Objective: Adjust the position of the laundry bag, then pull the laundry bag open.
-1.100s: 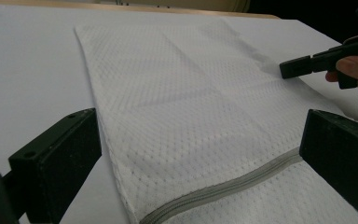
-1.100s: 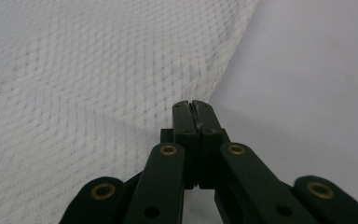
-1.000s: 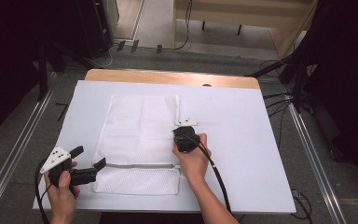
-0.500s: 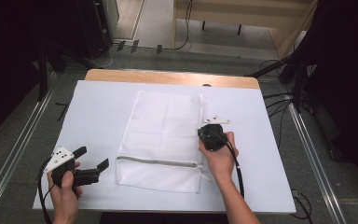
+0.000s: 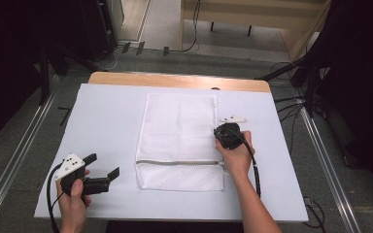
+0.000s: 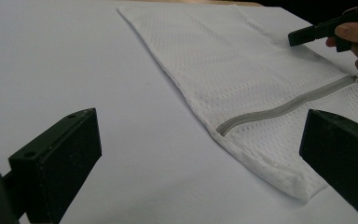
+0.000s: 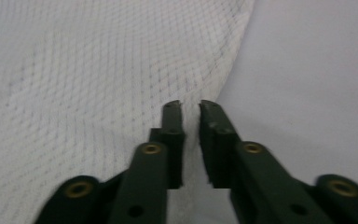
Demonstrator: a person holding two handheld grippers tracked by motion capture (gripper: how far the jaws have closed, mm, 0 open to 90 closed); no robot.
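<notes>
The mesh bag [image 5: 180, 141] has slid toward the table's [image 5: 107, 111] right edge; right gripper [image 7: 190, 106] nearly closed at its woven hem; left gripper [image 6: 200, 154] gapes wide toward the grey zipper [image 6: 284, 107].

Bare white table [image 5: 107, 121] lies open across the frame's left, from the mesh bag [image 5: 179, 141] to the edge. At lower left the left gripper [image 5: 108, 175] occupies some. Right of centre, the right gripper [image 5: 226, 132] crowds the bag's edge.
</notes>
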